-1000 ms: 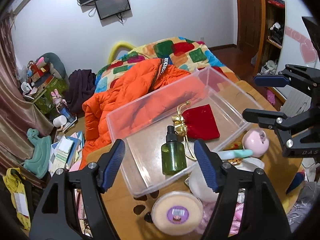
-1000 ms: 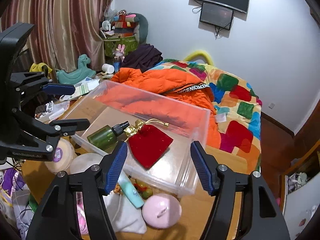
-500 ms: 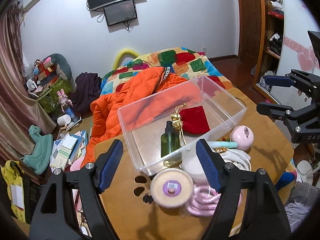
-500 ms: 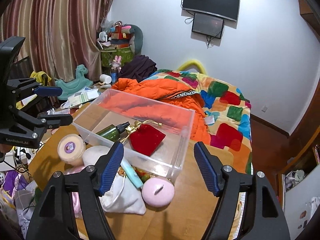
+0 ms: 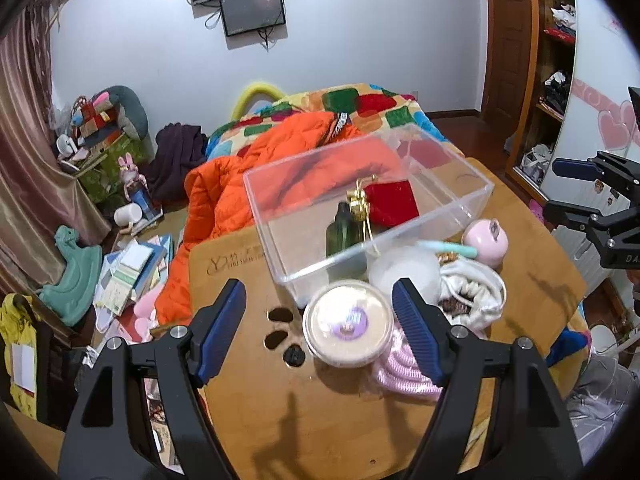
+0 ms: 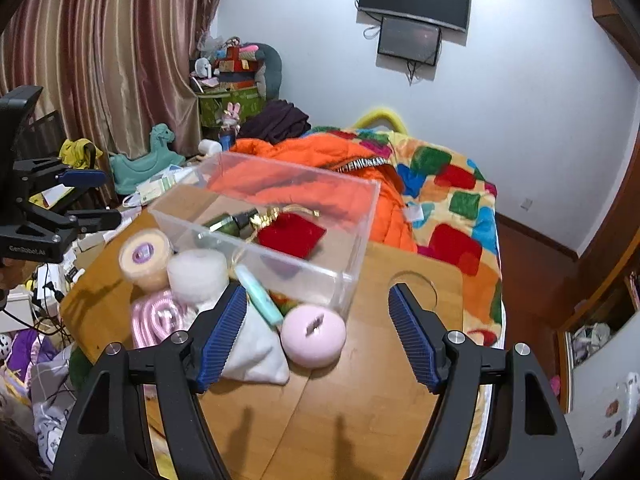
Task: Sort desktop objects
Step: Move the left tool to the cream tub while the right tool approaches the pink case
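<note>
While both sets of fingers stand wide apart and hold nothing, the left gripper (image 5: 320, 320) hovers over a round cream tub (image 5: 347, 323), and the right gripper (image 6: 314, 326) over a pink round case (image 6: 313, 336). Both items sit on the wooden counter (image 6: 360, 400) just beside a clear plastic box (image 5: 472, 196). Inside that box lie a green bottle (image 5: 342, 234) and a red pouch (image 5: 394, 204).
</note>
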A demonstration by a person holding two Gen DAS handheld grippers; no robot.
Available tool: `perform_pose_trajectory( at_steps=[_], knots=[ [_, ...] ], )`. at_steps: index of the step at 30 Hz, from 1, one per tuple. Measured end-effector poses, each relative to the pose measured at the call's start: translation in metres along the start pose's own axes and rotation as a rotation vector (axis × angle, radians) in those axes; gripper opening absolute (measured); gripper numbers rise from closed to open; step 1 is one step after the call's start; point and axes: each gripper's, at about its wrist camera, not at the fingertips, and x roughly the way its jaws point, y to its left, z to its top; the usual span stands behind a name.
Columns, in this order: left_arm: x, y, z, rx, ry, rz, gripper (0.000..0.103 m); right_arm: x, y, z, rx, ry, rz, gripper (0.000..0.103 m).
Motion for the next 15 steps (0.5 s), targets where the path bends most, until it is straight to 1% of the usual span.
perform_pose_trajectory(
  at_steps=[2,6,12,15],
  knots=[
    [0.006,-0.001,-0.008,-0.002,0.022,-0.016,0.075,0.005,-0.001,-0.008,0.005,0.018,-0.003,0.07],
    [0.018,-0.003,-0.02,-0.003,0.053,-0.024,0.075,0.014,-0.005,-0.021,0.028,0.047,-0.012,0.07],
    [0.032,-0.005,-0.035,-0.026,0.082,-0.062,0.075,0.024,-0.008,-0.041,0.069,0.062,0.002,0.07],
    [0.041,-0.005,-0.04,-0.048,0.102,-0.085,0.075,0.036,-0.012,-0.046,0.1,0.088,0.017,0.07]
  ],
)
